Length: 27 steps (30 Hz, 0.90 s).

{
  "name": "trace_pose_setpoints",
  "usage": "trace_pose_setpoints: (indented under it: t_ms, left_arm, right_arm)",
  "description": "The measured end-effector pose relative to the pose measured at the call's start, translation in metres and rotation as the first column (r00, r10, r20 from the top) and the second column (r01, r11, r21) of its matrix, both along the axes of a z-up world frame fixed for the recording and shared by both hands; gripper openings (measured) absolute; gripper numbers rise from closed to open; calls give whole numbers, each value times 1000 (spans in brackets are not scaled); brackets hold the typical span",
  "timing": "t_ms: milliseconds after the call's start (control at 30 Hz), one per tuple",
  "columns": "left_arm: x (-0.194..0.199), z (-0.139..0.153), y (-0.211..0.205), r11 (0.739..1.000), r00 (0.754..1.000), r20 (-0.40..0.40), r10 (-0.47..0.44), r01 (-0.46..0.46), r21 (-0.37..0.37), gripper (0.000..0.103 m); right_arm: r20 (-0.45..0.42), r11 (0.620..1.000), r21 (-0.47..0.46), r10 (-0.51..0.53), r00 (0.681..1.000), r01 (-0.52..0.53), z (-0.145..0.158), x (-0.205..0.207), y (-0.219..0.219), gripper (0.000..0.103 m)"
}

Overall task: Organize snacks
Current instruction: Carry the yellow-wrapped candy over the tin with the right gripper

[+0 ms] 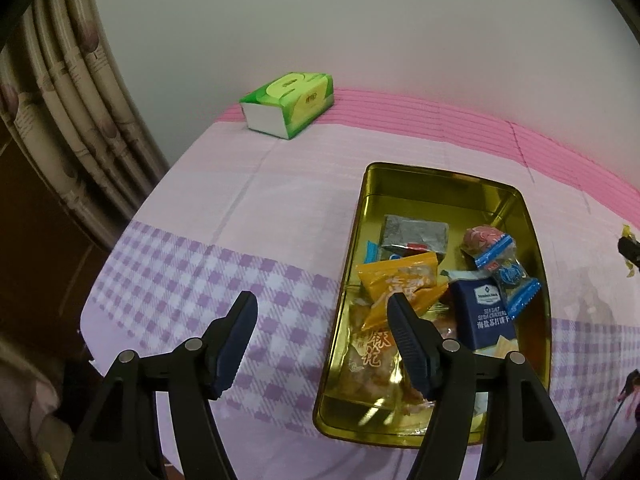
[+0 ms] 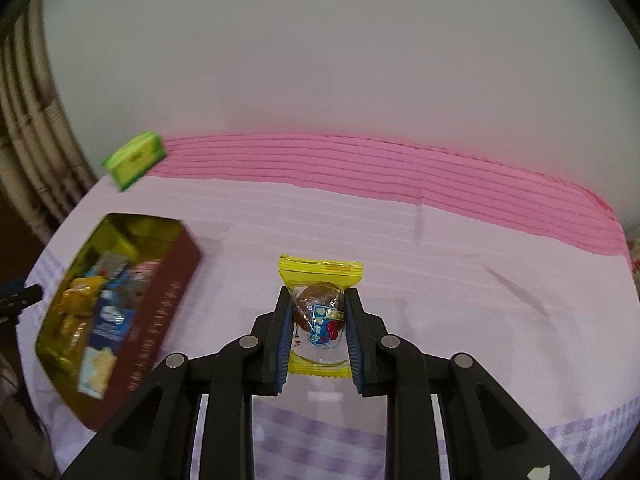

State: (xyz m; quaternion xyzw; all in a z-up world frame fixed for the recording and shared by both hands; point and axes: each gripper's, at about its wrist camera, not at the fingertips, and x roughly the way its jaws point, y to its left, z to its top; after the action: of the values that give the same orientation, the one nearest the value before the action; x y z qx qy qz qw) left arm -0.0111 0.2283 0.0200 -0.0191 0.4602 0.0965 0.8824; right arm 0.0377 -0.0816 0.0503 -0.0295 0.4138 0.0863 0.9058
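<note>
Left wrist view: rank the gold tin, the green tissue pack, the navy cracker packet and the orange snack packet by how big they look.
1. gold tin
2. green tissue pack, though it lies farther from the camera
3-4. orange snack packet and navy cracker packet: they look alike and partly covered, so not ranked.

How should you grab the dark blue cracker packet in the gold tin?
Probably best to grip the dark blue cracker packet across its two long side edges near its upper end, coming from above. It lies flat on the other snacks in the gold tin, and that end sits clear, while a gripper finger hides its lower corner.
</note>
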Motion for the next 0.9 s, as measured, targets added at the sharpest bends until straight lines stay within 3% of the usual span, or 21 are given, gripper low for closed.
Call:
trace_pose_setpoints:
  t_ms: [500,567,900]
  left_arm:
    - [-4,-5,5,999,999,-36,29,-28,36,71]
    - [-5,-5,7,999,999,-40,35,-33,36,75]
    - [-10,-4,14,998,998,-40,55,-53,47,75]
  right_arm:
    - [-18,973,36,229,973,-228,-4,-20,113,22]
    - [-23,966,29,258,966,-257,-6,-21,127,22]
    - [-50,946,39,323,945,-321,-14,-27,154,22]
